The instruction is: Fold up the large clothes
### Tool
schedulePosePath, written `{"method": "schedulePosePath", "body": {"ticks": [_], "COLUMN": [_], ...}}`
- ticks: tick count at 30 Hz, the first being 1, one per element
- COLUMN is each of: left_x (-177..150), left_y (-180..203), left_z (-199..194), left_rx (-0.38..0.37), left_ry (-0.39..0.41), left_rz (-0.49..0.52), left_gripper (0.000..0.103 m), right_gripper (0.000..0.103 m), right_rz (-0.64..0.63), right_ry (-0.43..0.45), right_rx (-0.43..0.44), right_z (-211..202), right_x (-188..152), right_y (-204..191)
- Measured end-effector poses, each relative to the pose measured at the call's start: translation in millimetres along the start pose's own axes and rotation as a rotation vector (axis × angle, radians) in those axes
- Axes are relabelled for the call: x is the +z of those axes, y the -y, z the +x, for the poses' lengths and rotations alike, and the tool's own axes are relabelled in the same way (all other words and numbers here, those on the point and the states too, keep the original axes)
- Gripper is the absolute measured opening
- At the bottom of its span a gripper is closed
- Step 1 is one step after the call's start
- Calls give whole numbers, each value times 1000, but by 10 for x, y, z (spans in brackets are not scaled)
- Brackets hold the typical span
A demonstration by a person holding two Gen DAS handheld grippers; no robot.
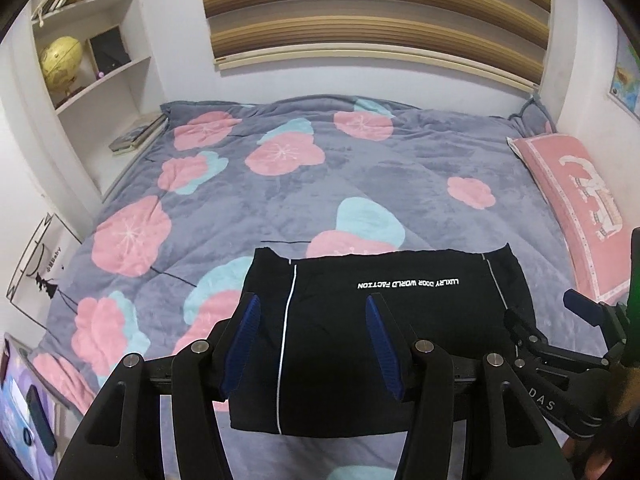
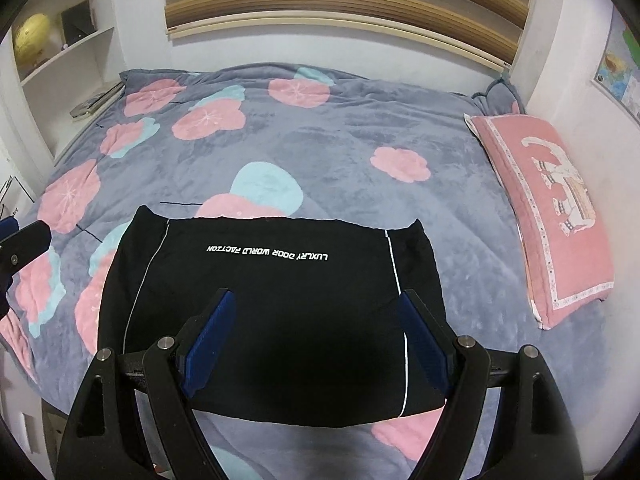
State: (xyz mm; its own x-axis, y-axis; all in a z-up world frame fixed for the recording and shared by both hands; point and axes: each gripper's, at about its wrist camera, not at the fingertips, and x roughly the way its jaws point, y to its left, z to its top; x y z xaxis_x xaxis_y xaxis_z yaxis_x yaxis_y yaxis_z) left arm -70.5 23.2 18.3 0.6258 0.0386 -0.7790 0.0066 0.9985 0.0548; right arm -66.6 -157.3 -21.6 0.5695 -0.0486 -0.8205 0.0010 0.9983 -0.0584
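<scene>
Garment (image 2: 272,312) flat, long axis crosswise

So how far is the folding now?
The black garment already lies folded into a flat rectangle on the bed. Nothing is in hand: the left gripper and right gripper are both open above it. Maybe one more fold is left.

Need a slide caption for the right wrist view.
Open right gripper above folded black garment on floral bedspread.
</scene>
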Motion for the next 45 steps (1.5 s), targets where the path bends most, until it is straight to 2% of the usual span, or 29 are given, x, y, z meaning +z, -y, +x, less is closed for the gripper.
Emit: {"method": "schedulePosePath", "body": {"ticks": [11,19,33,45], "left_x": [27,10,8,-32], "left_y": [12,109,217,297], "left_z": [145,234,279,271], "left_rx": [-12,-11,-1,37], "left_ry": [-42,-65,-71,-65], "left_rz": [-36,-19,14,40], "left_gripper": [56,56,56,56], "right_gripper": [84,84,84,84], "right_rz": [-1,17,26,22], "right_ry": [-29,-59,-82,-99], "right_rx": [0,2,12,20], "right_z": [91,185,264,301], "right_x": [-1,-15,-25,-82], "right_y": [14,41,46,-6]}}
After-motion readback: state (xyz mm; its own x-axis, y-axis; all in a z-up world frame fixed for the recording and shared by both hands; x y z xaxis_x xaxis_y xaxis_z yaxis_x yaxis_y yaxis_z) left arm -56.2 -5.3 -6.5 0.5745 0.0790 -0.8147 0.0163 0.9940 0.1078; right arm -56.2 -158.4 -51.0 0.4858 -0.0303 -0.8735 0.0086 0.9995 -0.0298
